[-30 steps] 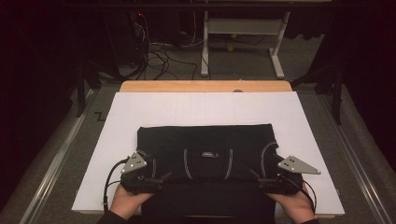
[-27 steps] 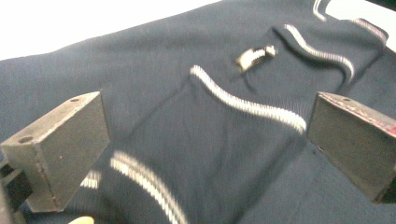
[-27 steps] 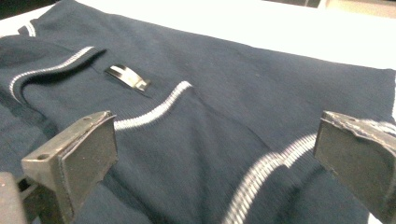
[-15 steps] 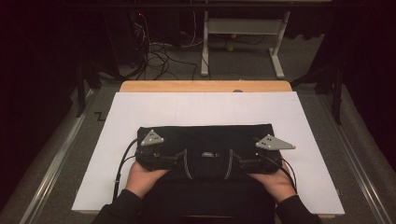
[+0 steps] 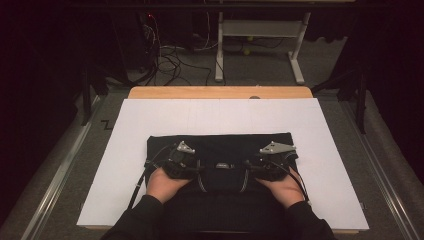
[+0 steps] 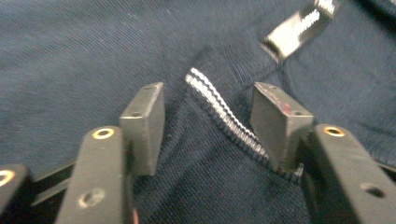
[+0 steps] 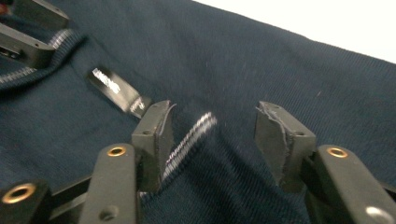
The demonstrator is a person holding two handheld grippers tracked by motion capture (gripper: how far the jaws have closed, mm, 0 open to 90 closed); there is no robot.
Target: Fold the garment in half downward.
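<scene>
Since the earlier frames, we see both hands have travelled away from the near edge and inward across the dark navy shirt (image 5: 220, 160), from its outer corners to either side of the collar. The left tool (image 5: 192, 167) and the right tool (image 5: 250, 169) now sit close together, with the neck label (image 5: 221, 165) between them.

The shirt lies folded on the white sheet (image 5: 125, 150) that covers the worktop (image 5: 220, 92), its far edge straight and its near part under our forearms.

In the left gripper view, the left tool (image 6: 208, 126) has its jaws about half open; they have just been closing. The striped collar edge (image 6: 219, 112) runs between them, touching the right-hand pad (image 6: 275, 121), while the other pad stands clear of it.

In the right gripper view, the right tool (image 7: 212, 140) is likewise about half open and has just been closing. A raised fold of striped collar trim (image 7: 194, 135) lies against its left-hand pad (image 7: 156, 135); the opposite pad has a gap before it, so we see no firm pinch on the cloth.
</scene>
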